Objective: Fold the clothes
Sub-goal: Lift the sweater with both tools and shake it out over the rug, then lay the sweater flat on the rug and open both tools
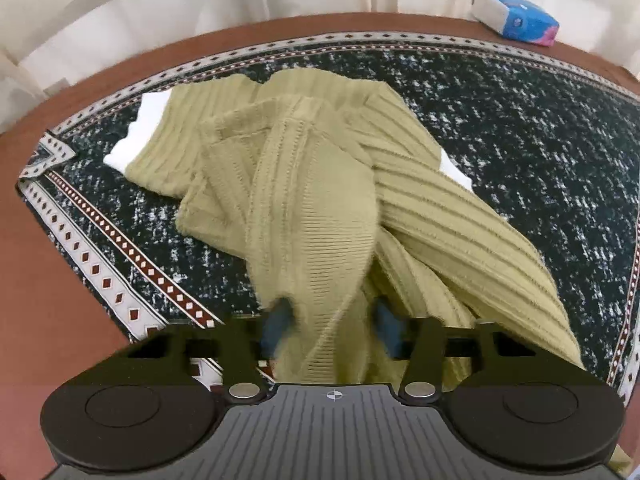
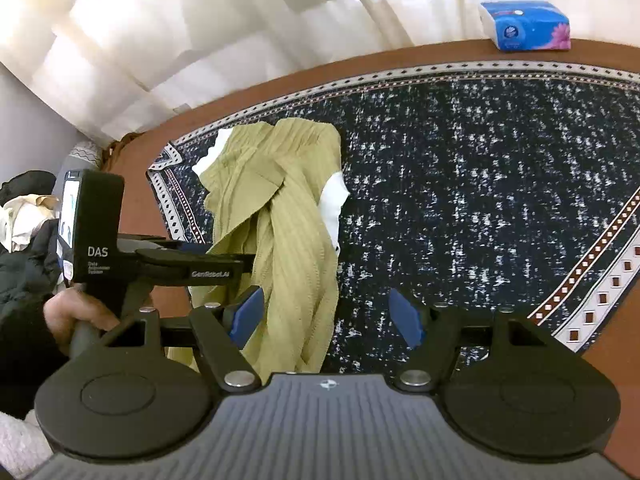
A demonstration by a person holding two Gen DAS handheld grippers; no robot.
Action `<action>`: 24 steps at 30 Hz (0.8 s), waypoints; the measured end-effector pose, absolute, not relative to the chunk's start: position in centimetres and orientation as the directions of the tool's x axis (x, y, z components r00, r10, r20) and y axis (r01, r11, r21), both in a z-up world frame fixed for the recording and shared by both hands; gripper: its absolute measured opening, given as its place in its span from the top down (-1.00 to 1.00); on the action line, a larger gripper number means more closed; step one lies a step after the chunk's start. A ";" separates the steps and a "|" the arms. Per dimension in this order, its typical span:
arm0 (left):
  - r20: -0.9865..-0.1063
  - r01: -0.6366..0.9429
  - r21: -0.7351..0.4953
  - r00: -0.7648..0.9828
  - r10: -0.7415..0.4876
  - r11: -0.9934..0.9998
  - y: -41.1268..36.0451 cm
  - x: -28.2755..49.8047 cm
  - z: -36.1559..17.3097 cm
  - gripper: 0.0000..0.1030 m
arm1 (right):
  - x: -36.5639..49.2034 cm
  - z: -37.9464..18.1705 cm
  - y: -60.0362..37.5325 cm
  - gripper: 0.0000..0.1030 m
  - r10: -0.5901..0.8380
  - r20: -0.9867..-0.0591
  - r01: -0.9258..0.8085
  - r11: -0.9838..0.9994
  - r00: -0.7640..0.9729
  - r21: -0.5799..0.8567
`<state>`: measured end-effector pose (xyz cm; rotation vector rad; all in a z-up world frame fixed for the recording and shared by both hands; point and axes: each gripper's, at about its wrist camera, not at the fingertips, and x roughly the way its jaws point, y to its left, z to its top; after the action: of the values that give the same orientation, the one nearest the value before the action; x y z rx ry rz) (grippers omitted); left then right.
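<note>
Pale curtains (image 2: 200,32) hang across the whole back of the room, daylight glowing through their folds. In front of them stands a brown wooden table (image 1: 48,320), and most of its top is covered by a dark cloth (image 1: 520,140) flecked with white, edged all round by a pale border of small red-brown diamonds. Past the far right corner of that cloth, on bare wood near the table's back edge, sits a blue and white pack of tissues (image 2: 524,26) with a pink flower on one end.

On the left half of the cloth lies the olive-green ribbed sweater (image 2: 280,216), crumpled and twisted, with white fabric showing at its far left and right edges. Its near end is lifted off the cloth.

The left gripper (image 1: 332,326) has that near end bunched between its blue fingers (image 1: 386,330); the picture is blurred there, so I cannot tell whether they pinch the knit or merely straddle it. A hand (image 2: 76,312) in a dark sleeve grips its handle at the table's left edge.

The right gripper (image 2: 326,316) hovers over the cloth with its jaws wide apart, nothing held, the sweater hanging just beside its left pad.
</note>
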<state>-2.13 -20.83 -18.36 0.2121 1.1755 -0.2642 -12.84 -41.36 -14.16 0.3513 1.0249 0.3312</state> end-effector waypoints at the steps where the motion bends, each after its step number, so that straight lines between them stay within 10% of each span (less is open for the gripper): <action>1: -0.926 0.302 0.016 0.364 -0.100 0.953 -20.4 -2.0 -18.2 0.78 | -12.6 -14.2 -41.1 -0.42 0.424 -0.769 -0.103 0.897 0.478 0.431; 24: -0.884 -0.338 -0.056 0.453 0.111 0.939 3.3 -12.0 -11.5 0.98 | -6.7 -14.1 -36.3 -0.42 0.379 -0.799 -0.189 0.926 0.467 0.328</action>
<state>-11.96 3.27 -11.46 -0.2378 1.0669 0.2803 -6.68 -36.31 -14.07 0.2044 1.0289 0.3510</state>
